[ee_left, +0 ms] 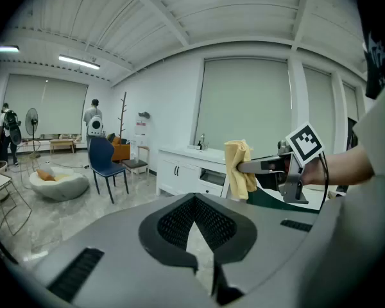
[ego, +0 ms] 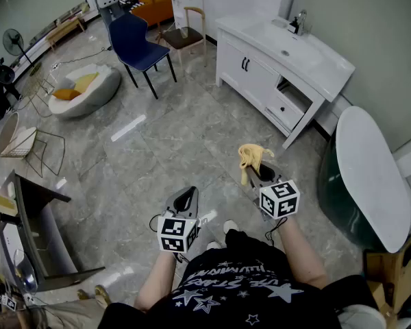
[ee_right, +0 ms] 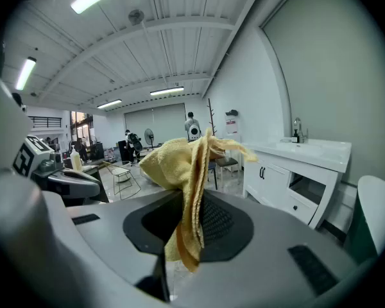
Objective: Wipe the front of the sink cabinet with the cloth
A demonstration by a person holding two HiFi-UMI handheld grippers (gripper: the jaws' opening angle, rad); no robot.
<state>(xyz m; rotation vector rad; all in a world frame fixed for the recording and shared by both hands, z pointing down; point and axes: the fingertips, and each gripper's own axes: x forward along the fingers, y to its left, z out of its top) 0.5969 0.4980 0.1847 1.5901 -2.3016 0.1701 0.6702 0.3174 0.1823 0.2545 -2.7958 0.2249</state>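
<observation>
A yellow cloth (ego: 251, 157) is pinched in my right gripper (ego: 258, 173), which is shut on it; the cloth (ee_right: 187, 172) sticks up and hangs down between the jaws in the right gripper view. My left gripper (ego: 186, 200) is shut and holds nothing; its jaws meet in the left gripper view (ee_left: 191, 231), where the cloth (ee_left: 240, 166) shows ahead on the right. The white sink cabinet (ego: 274, 74) stands well ahead at the upper right, with two doors, a drawer and an open shelf. Both grippers are over the floor, far from it.
A blue chair (ego: 138, 45) and a wooden chair (ego: 185, 33) stand left of the cabinet. A dark green tub with a white top (ego: 370, 177) is close on the right. A round floor cushion (ego: 82, 91) and wire racks (ego: 44, 153) lie left. A grey cart (ego: 34, 232) is near left.
</observation>
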